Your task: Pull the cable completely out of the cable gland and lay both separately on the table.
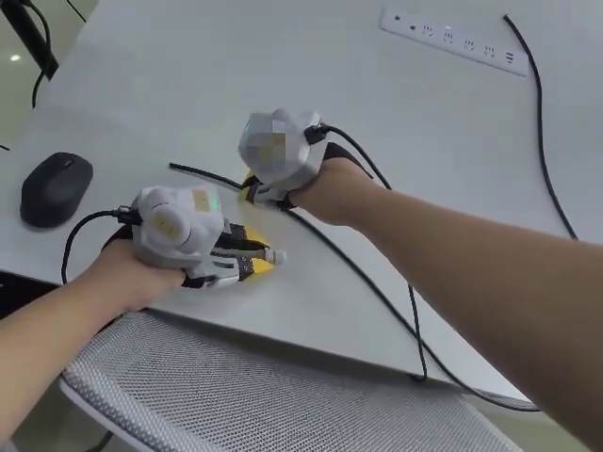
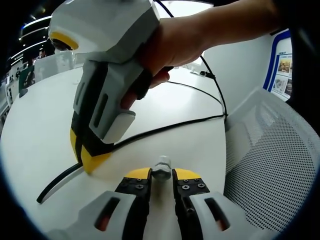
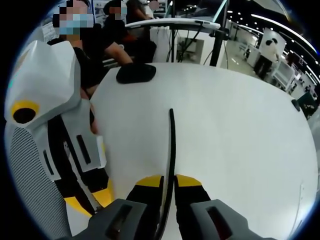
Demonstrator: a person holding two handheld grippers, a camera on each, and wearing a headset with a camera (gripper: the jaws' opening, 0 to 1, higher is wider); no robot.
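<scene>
My left gripper (image 1: 262, 262) (image 2: 161, 175) rests near the table's front edge, shut on a small white cable gland (image 1: 273, 256) (image 2: 161, 166) that pokes out past its yellow tips. My right gripper (image 1: 252, 195) (image 3: 168, 180) sits just behind it, shut on the black cable (image 1: 349, 264) (image 3: 171, 145). The cable's free end lies flat on the white table (image 1: 188, 85), to the left of the right gripper in the head view. In the left gripper view the cable (image 2: 165, 129) runs across the table behind the gland, apart from it.
A black mouse (image 1: 57, 188) lies at the left edge of the table. A white power strip (image 1: 452, 40) with its own black lead (image 1: 542, 122) is at the back right. A grey mesh chair (image 1: 236, 395) stands below the front edge. People sit beyond the far side.
</scene>
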